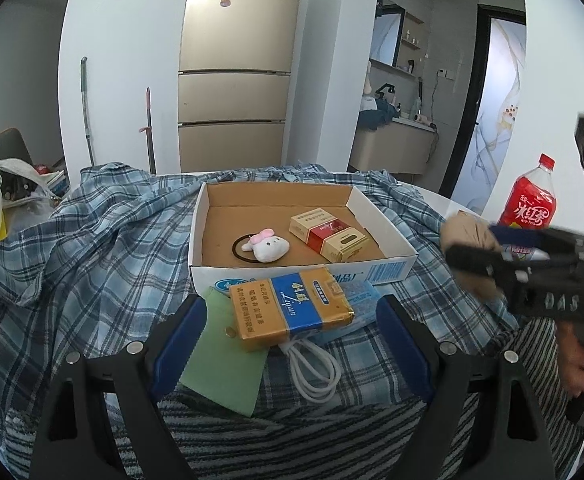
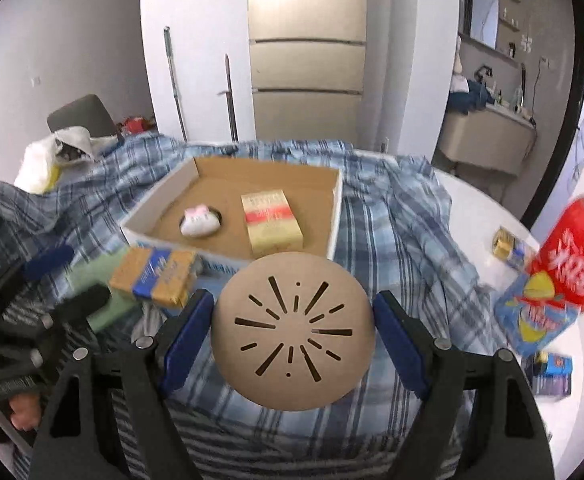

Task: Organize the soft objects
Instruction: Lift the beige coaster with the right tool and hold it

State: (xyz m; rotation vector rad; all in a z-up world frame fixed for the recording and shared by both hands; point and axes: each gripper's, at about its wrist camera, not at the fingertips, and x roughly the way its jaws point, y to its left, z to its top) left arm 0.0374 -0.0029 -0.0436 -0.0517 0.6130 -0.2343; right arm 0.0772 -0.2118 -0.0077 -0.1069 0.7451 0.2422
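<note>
A shallow cardboard box (image 1: 383,236) lies on a blue plaid cloth; it also shows in the right wrist view (image 2: 333,220). In it lie a white plush bunny on a hair tie (image 1: 268,247) (image 2: 200,222) and a red and cream pack (image 1: 327,235) (image 2: 272,224). My right gripper (image 2: 293,328) is shut on a round tan soft ball with dark slits (image 2: 293,332), held above the cloth in front of the box; it shows in the left wrist view (image 1: 473,258). My left gripper (image 1: 292,332) is open, with a blue and gold pack (image 1: 292,312) between its fingers.
A green card (image 1: 224,364), a white cable (image 1: 315,368) and a blue tissue pack (image 1: 357,300) lie under the blue and gold pack. A red drink bottle (image 1: 529,198) (image 2: 567,256), a blue snack bag (image 2: 531,316) and small batteries (image 2: 509,246) sit on the white table at the right.
</note>
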